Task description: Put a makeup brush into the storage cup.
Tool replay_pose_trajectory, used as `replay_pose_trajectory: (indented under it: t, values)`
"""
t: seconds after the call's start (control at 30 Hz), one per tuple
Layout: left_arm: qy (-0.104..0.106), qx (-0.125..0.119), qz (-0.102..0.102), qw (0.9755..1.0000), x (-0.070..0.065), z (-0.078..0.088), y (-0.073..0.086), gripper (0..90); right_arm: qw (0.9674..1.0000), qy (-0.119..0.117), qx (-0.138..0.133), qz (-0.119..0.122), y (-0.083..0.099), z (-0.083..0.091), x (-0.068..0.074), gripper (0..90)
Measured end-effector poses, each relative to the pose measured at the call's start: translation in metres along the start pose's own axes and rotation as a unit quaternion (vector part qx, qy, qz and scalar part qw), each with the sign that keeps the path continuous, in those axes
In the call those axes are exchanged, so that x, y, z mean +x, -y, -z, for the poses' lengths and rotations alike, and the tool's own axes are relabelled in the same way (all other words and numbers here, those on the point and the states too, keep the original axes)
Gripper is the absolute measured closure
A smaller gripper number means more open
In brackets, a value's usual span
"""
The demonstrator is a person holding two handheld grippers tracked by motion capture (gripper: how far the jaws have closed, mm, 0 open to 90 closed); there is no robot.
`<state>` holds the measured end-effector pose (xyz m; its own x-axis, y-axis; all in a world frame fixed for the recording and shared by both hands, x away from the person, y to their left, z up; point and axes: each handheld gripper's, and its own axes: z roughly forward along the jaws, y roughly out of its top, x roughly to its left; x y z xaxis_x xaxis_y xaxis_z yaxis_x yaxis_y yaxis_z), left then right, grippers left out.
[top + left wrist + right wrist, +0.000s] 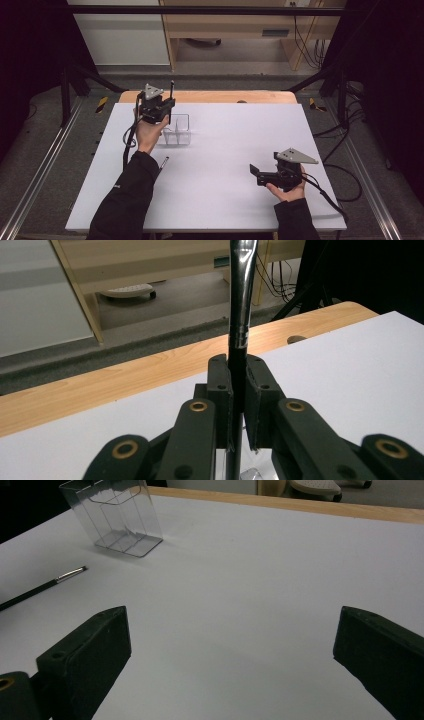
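My left gripper [166, 113] [239, 382] is shut on a slim black brush [172, 88] [243, 295] with a shiny metal ferrule, held upright between the pads. It hovers at the left rear of a clear plastic divided holder [179, 130] [116, 516] standing on the white board. Whether the brush's lower end is inside the holder is hidden. A second black brush [164, 161] [44, 587] lies flat on the board beside the left sleeve. My right gripper [254, 171] [230, 630] rests low at the right of the board, jaws wide open with nothing between them.
The white board [225, 150] covers a wooden table whose far edge [210, 96] shows behind it. Black frame posts and cables stand off both sides of the table. A wooden shelf unit is on the floor beyond.
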<state>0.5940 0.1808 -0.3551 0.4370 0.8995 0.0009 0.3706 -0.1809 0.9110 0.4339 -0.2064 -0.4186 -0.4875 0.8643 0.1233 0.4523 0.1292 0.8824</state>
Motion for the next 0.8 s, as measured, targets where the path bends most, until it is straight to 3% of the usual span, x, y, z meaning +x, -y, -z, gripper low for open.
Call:
replay_pose_trajectory:
  t: [0.8]
  values:
    - [-0.003, 0.007, 0.007, 0.9999, 0.007, -0.004, 0.023, 82.4, 1.0000, 0.002, 0.004, 0.002, 0.001, -0.001, 0.000, 2.6]
